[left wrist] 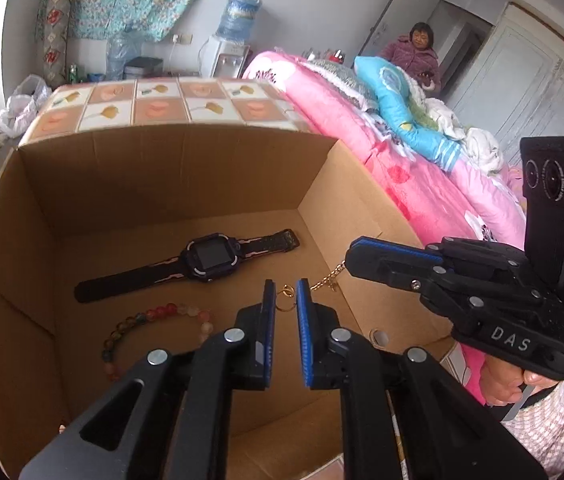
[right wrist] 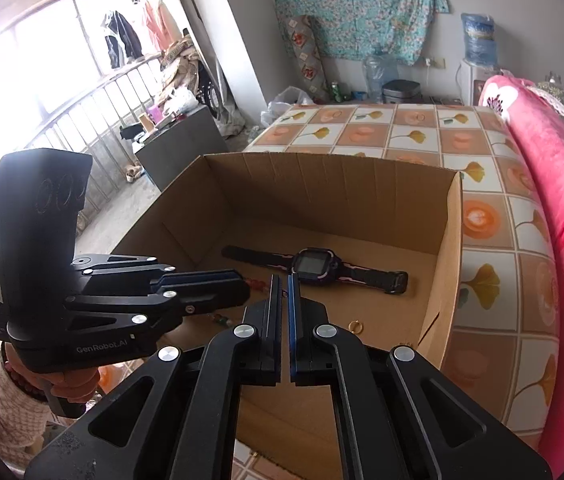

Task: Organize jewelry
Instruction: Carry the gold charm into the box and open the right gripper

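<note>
An open cardboard box sits on the bed, and both grippers hang over it. On its floor lie a black smartwatch, a coloured bead bracelet and a small gold ring by the right wall. My right gripper is shut on a thin gold chain, which droops left from its tip. The chain's ring end shows in the narrow gap of my left gripper, which is shut. Whether its pads touch the chain is unclear.
The box stands on a bedsheet printed with orange and white squares. A heaped pink quilt borders it on the right. A person sits at the far end of the bed, near a water dispenser.
</note>
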